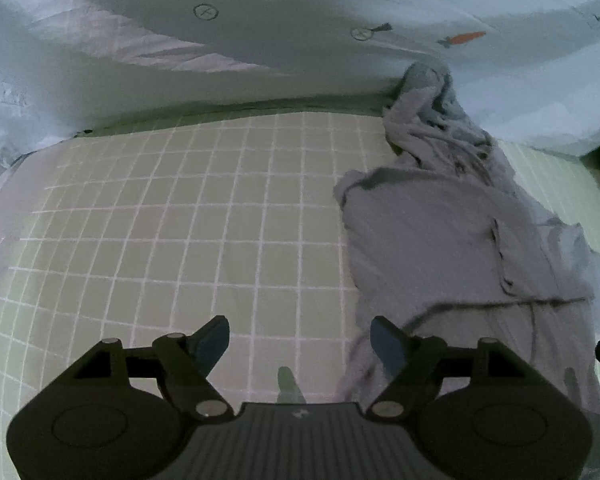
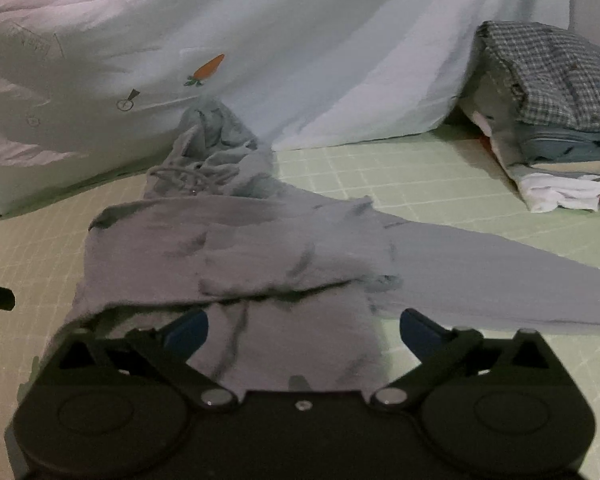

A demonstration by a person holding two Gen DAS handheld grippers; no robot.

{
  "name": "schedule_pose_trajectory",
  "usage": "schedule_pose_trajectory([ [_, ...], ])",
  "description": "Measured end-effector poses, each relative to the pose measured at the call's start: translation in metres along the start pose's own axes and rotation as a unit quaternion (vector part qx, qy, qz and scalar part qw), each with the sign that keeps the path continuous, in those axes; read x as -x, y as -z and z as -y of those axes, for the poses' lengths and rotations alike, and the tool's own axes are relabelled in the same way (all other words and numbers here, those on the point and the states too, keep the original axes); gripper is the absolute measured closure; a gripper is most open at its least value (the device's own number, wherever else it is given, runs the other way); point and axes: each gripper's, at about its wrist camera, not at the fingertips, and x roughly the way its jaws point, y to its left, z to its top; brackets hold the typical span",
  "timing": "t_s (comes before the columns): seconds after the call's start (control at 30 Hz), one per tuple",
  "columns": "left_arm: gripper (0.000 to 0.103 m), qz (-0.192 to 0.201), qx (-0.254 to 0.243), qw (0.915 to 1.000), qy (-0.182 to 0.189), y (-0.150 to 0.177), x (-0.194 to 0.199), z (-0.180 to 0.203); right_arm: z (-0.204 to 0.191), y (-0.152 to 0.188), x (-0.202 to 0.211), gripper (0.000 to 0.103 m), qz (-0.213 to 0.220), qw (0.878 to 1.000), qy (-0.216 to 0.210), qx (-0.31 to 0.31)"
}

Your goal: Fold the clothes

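Grey hoodie [image 2: 236, 248] sprawls on the checked sheet [image 1: 180, 220], right gripper [image 2: 304, 332] spread wide over its near hem, left gripper [image 1: 300, 344] also spread, probably just left of it.

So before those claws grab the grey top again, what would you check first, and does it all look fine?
1. Left claw open with nothing between its fingers: ok.
2. Right claw open, hovering over the cloth: ok.
3. Crumpled grey hooded sweatshirt lying flat for folding: not ok, its hood end is bunched against the pale blue carrot-print quilt.
4. Sleeve laid out to the right: ok.
5. Bare green grid-patterned bedsheet free to the left: ok.
6. Stack of folded clothes with a checked shirt on top apart from the sweatshirt: ok.
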Motion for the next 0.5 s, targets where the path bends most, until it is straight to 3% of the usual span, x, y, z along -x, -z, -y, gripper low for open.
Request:
schedule_pose_trajectory([
  [0.5, 0.019, 0.001, 0.007, 0.9999, -0.013, 0.005, 0.000, 0.106, 0.117, -0.001, -0.014, 0.000, 0.019, 0.999, 0.010, -0.024],
])
